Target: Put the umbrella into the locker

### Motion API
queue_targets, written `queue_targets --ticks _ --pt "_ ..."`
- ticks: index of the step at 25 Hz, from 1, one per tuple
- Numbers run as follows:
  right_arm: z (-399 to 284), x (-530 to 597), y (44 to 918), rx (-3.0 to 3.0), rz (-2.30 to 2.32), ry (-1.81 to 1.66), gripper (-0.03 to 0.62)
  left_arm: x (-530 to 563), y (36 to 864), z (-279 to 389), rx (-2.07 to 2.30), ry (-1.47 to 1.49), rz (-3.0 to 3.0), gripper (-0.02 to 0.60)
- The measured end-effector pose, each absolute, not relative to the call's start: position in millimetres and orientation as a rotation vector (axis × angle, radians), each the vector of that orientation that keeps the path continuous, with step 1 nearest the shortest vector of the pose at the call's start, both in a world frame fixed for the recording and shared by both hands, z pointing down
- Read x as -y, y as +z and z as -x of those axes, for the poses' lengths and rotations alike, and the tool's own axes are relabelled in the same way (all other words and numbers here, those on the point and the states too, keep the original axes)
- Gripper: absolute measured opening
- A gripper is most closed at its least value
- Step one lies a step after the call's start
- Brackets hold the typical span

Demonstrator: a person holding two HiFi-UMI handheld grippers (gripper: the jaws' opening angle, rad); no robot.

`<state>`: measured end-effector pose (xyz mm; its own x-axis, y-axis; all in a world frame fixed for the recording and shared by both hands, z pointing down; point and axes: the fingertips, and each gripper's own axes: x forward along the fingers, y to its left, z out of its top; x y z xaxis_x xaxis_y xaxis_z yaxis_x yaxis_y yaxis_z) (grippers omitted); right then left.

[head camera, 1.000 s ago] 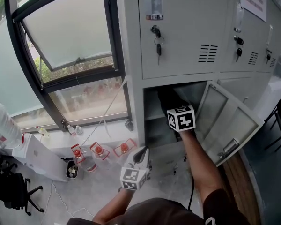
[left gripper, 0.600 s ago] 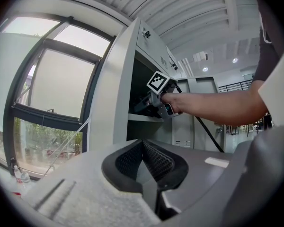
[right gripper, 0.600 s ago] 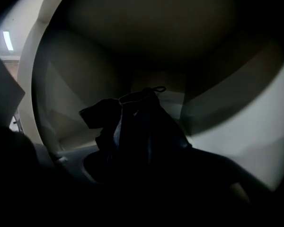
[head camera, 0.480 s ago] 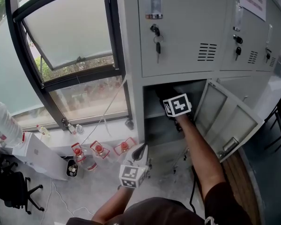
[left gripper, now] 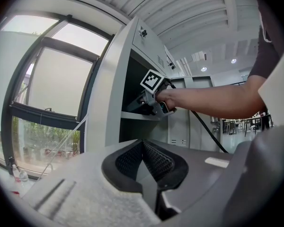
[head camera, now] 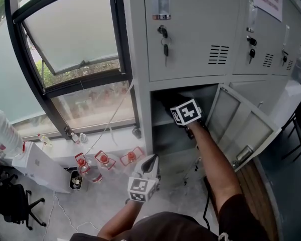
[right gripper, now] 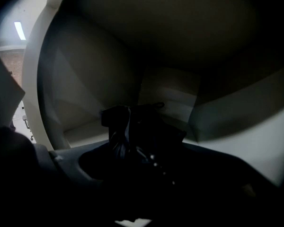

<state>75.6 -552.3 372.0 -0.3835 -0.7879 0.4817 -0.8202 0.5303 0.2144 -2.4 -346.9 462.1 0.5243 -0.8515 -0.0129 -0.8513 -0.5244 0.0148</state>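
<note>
The lower grey locker compartment (head camera: 163,132) stands open, its door (head camera: 241,129) swung out to the right. My right gripper (head camera: 171,104) reaches into it, marker cube outside the opening. In the right gripper view a black folded umbrella (right gripper: 125,126) lies between the jaws on the dim locker floor. The jaws are opening, and the pads look clear of the umbrella. The left gripper view shows that right gripper (left gripper: 144,107) at the shelf edge. My left gripper (head camera: 150,163) hangs low in front of the locker, shut and empty, pads (left gripper: 151,160) together.
Upper lockers carry keys (head camera: 165,46) in their locks. Red-capped bottles (head camera: 103,159) stand on the floor under the tilted window (head camera: 75,29). A white box (head camera: 40,167) and an office chair (head camera: 10,205) sit at the left. A black cable (head camera: 204,185) hangs below my right arm.
My right gripper has pushed further into the locker and rolled a little. The left gripper has stayed where it was.
</note>
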Motion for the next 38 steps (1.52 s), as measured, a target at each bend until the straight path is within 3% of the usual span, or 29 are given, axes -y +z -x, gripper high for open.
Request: queue_targets --ticks 2,13,24,32,38 --pt "-77.0 547.2 362.6 2.280 -1.335 0.030 0.351 346.0 464.8 2.3 1.526 -0.012 -2.735 0.005" --pt "-101.5 448.3 322.4 2.511 -1.457 -0.178 0.356 351.4 461.3 1.7 1.532 -0.010 -2.726 0.005" --pt "-125.3 378.6 387.4 2.485 -1.644 -0.142 0.334 353.6 448.1 -11.9 1.513 0.025 -2.814 0.005" --pt "-141.6 361.7 411.9 2.459 -1.731 -0.091 0.173 351.5 449.7 -10.7 1.526 -0.001 -2.781 0.005" --pt "-147.4 352.8 429.3 2.465 -1.802 -0.022 0.005 350.9 451.6 -13.9 1.524 -0.007 -2.774 0.005"
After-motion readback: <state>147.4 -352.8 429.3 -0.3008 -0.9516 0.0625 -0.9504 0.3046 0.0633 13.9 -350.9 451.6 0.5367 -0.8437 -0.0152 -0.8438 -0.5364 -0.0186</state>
